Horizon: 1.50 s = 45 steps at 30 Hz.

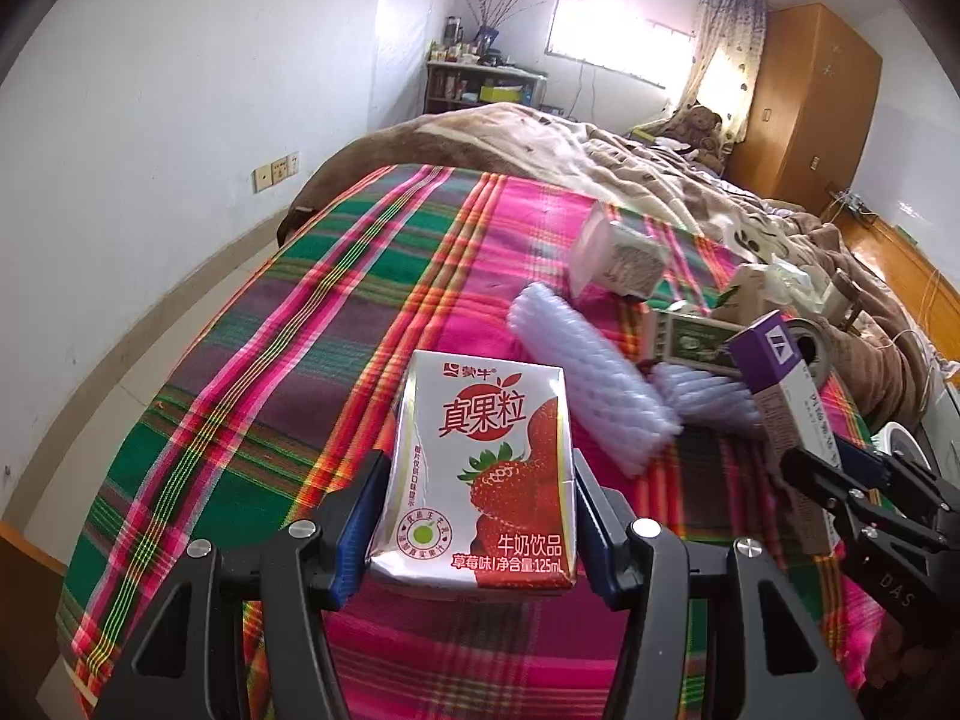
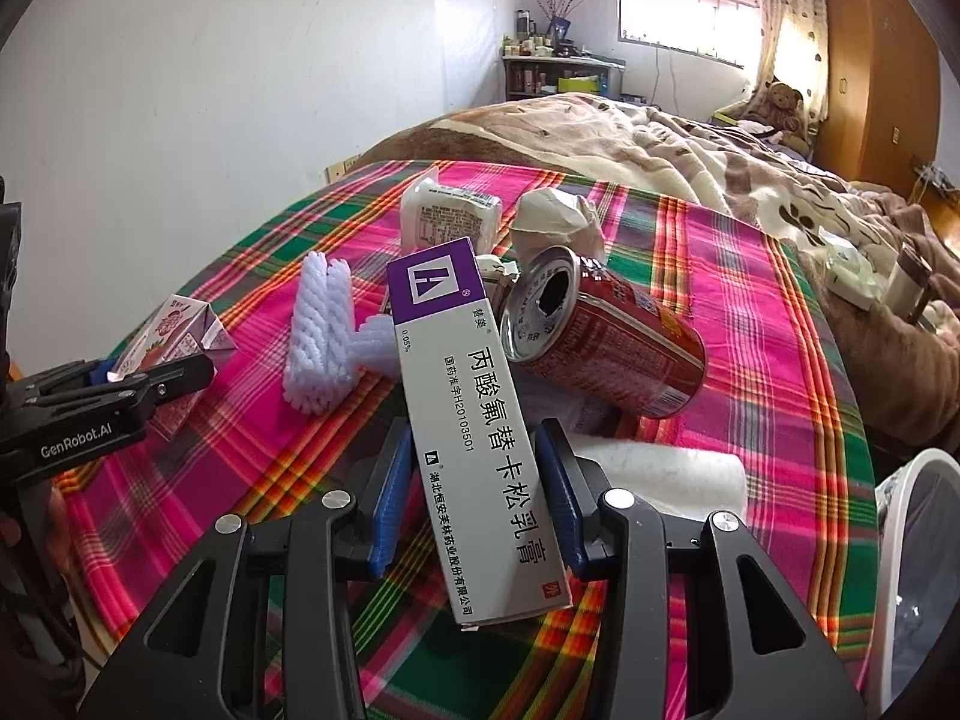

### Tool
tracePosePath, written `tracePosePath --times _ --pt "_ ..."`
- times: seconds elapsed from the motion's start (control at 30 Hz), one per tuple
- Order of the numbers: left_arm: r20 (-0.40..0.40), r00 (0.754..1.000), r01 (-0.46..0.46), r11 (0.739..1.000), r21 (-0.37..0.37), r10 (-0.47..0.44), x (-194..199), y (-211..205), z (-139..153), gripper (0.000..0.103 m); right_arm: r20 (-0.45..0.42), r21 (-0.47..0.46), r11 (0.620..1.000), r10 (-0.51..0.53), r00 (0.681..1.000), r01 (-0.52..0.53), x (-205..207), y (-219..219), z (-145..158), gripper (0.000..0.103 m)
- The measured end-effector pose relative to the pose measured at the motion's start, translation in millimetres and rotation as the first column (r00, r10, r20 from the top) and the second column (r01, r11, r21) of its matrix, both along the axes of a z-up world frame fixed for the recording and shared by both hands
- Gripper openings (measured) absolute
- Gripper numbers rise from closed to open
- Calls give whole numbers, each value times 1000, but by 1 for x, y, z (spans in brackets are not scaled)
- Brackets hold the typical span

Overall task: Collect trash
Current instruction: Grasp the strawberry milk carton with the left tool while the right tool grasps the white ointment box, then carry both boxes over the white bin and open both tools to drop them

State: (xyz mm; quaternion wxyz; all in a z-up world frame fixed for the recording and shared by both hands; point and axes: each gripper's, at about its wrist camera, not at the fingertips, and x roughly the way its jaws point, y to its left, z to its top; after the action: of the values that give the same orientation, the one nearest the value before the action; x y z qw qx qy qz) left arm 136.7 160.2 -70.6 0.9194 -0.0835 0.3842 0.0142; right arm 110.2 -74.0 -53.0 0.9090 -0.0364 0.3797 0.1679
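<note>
- Left gripper (image 1: 474,498) clamped on strawberry milk carton (image 1: 480,474); right gripper (image 2: 474,492) on ointment box (image 2: 474,420).
- Pickup step done; next: carry both to white bin (image 2: 900,540) off plaid bedspread's (image 2: 750,300) right edge.

The left gripper (image 1: 477,495) is angled downward, and its blue-padded fingers (image 1: 359,519) are pressed against both sides of a strawberry milk carton (image 1: 480,474). The right gripper (image 2: 474,495) is tilted down likewise, its blue pads (image 2: 389,498) clamped on a purple-and-white ointment box (image 2: 474,420).
</note>
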Motion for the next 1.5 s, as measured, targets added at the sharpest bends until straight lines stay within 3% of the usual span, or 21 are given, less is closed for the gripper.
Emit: tracePosePath --times 0.4,0.87,1.17,1.5 --pt "83 994 67 998 22 -68 -29 -37 34 57 58 62 997 -39 998 35 -20 -20 19 43" --pt "163 968 188 982 27 -190 -47 -97 65 57 108 129 979 -175 979 161 -39 -72 38 43" --pt "201 943 261 964 46 -265 -50 -143 79 57 132 157 955 -273 953 252 -54 -114 46 43" --pt "229 900 368 928 61 -371 -48 -205 89 57 143 165 916 -389 910 366 -65 -161 48 43"
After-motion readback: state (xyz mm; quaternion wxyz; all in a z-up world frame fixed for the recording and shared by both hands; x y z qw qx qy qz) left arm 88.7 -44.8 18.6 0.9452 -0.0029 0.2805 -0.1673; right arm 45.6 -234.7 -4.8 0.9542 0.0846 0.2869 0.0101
